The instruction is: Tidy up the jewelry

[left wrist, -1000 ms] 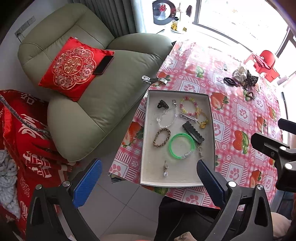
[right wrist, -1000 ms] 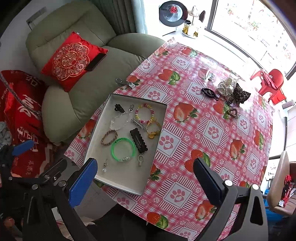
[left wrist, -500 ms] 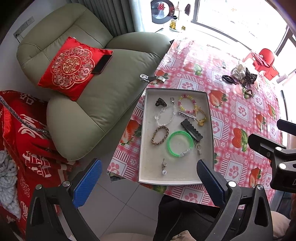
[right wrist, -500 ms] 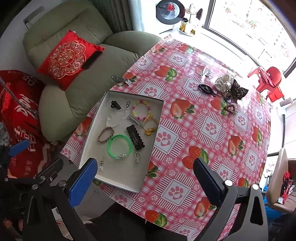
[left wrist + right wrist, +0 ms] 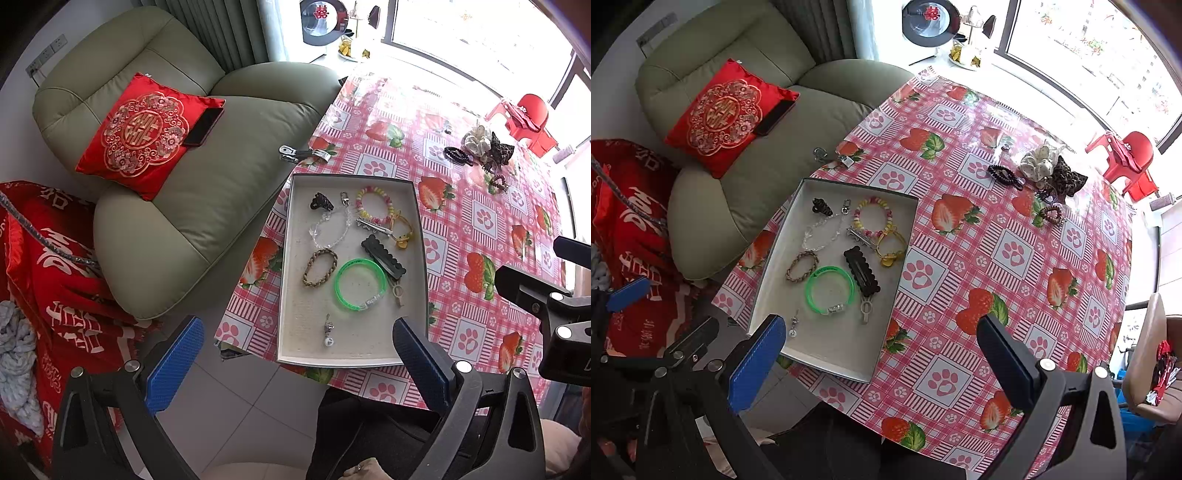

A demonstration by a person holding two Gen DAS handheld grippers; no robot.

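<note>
A white tray (image 5: 417, 221) (image 5: 775, 254) sits at the table's near left edge. It holds a green bangle (image 5: 360, 284) (image 5: 830, 291), a braided bracelet (image 5: 320, 267), a beaded bracelet (image 5: 375, 204), a black hair clip (image 5: 383, 256) and several small pieces. More hair ties and scrunchies (image 5: 1047, 171) (image 5: 480, 147) lie in a pile at the table's far right. My left gripper (image 5: 297, 363) is open and empty, high above the tray's near edge. My right gripper (image 5: 881, 360) is open and empty, above the tray's near right corner.
The table has a red strawberry cloth (image 5: 997, 258). A green armchair (image 5: 184, 177) with a red cushion (image 5: 146, 131) and a phone stands left of it. A metal clip (image 5: 303, 153) hangs at the table edge. A red blanket (image 5: 48, 266) lies at far left.
Both grippers have drawn back and up a little; the tray and table look slightly smaller and lower in view. Nothing was taken hold of.
</note>
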